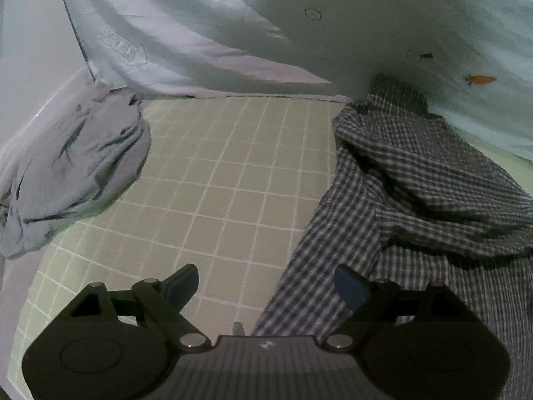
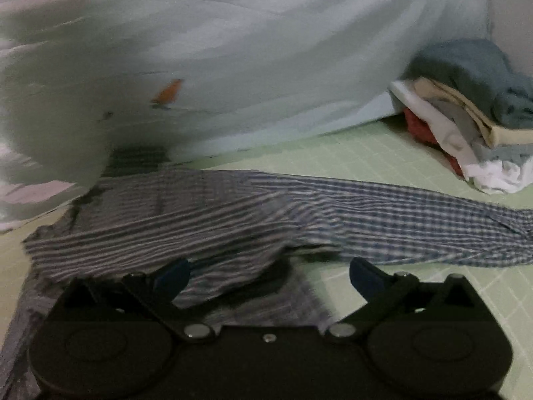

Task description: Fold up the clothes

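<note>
Looking along the left gripper (image 1: 266,286), we see its fingers (image 1: 181,285) spread wide with nothing between them, only the green gridded mat (image 1: 233,180) on the desk below. The checked shirt (image 1: 416,193) lies rumpled on the right side of this view, one long part of it running toward us past the right-hand finger; whether the cloth touches that finger we cannot tell. A crumpled grey garment (image 1: 73,166) sits on the left edge of the mat, well apart from the shirt. Behind both, at the far side, hangs a large pale blue cloth (image 1: 366,26) with a small orange carrot print (image 1: 481,80).

Along the right gripper (image 2: 268,278) we find the fingers (image 2: 366,276) also wide apart and gripping nothing. The same shirt (image 2: 233,206) stretches across the mat (image 2: 383,153) just beyond them, its near fold lying under and beside the left-hand finger while the right-hand finger stands over bare mat. This view is blurred on its left half, so the check pattern smears into stripes there. At the far right a stack of folded clothes (image 2: 466,123) rests on the mat, blue on top, then cream, white and red. The pale blue cloth (image 2: 266,50) fills the far side here too.
</note>
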`<state>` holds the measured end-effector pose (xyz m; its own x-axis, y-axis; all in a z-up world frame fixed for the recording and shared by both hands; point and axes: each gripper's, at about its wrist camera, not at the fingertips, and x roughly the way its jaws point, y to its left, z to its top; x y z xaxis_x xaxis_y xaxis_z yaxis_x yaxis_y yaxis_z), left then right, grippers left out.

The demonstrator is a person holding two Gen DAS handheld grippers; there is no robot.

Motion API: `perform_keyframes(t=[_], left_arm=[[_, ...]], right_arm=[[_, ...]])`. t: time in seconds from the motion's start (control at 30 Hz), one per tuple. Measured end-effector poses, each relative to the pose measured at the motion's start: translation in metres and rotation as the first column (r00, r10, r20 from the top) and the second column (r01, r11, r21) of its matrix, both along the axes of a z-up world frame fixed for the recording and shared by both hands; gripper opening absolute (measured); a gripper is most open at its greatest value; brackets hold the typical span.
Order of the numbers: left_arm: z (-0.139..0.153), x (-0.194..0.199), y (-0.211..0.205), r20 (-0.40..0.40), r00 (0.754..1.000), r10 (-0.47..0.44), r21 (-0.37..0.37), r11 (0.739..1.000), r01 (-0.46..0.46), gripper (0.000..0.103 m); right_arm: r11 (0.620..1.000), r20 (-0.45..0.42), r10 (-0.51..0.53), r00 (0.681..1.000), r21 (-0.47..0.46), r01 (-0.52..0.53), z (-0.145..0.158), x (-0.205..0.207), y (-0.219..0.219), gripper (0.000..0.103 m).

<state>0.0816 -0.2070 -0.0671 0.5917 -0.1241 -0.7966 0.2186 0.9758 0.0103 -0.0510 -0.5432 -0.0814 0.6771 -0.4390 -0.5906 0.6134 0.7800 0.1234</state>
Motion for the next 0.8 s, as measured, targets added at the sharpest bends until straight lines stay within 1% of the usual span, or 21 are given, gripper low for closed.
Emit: perform_keyframes(t=[0.07, 0.13, 0.23, 0.27, 0.37, 0.5, 0.6, 0.63, 0.7, 0.8], left_arm=[[-0.003, -0.002, 0.019, 0.012, 1.000, -0.017, -0.004, 1.000, 0.017, 0.091], [-0.008, -0.005, 0.040, 0.028, 0.998, -0.052, 0.001, 0.999, 0.052, 0.091], [-0.015, -0.009, 0.074, 0.032, 0.995, -0.096, 0.004, 0.995, 0.096, 0.091], [-0.016, -0.010, 0.086, 0.027, 0.994, -0.102, -0.003, 0.995, 0.102, 0.091], [-0.021, -0.013, 0.121, 0.009, 0.991, -0.134, -0.062, 0.989, 0.135, 0.092], [-0.029, -0.018, 0.153, -0.015, 0.977, -0.215, -0.065, 0.975, 0.213, 0.092], [-0.033, -0.025, 0.173, -0.022, 0.963, -0.267, -0.065, 0.962, 0.265, 0.092], [-0.034, -0.028, 0.179, -0.024, 0.959, -0.283, -0.065, 0.958, 0.281, 0.092], [-0.036, -0.032, 0.190, -0.035, 0.952, -0.305, -0.063, 0.951, 0.303, 0.092], [-0.038, -0.036, 0.205, -0.045, 0.945, -0.324, -0.069, 0.945, 0.321, 0.092]], right_arm=[[1.000, 0.007, 0.016, 1.000, -0.012, -0.016, 0.008, -0.001, 0.026, 0.103], [1.000, 0.012, 0.019, 1.000, -0.017, -0.018, 0.014, -0.001, 0.057, 0.103], [1.000, 0.004, 0.012, 1.000, -0.028, -0.012, 0.018, -0.003, 0.113, 0.103], [1.000, -0.008, 0.013, 1.000, -0.018, -0.013, 0.017, -0.002, 0.131, 0.103], [1.000, -0.043, 0.007, 0.999, 0.003, -0.007, 0.010, 0.000, 0.185, 0.103], [1.000, -0.089, -0.008, 0.996, 0.014, 0.009, -0.004, 0.007, 0.256, 0.103], [0.999, -0.099, -0.012, 0.995, 0.052, 0.017, -0.012, 0.013, 0.297, 0.103], [0.998, -0.101, -0.010, 0.995, 0.063, 0.016, -0.015, 0.014, 0.309, 0.102], [0.996, -0.107, 0.001, 0.994, 0.085, 0.008, -0.019, 0.019, 0.331, 0.096], [0.994, -0.106, 0.028, 0.994, 0.113, -0.016, -0.024, 0.024, 0.358, 0.085]])
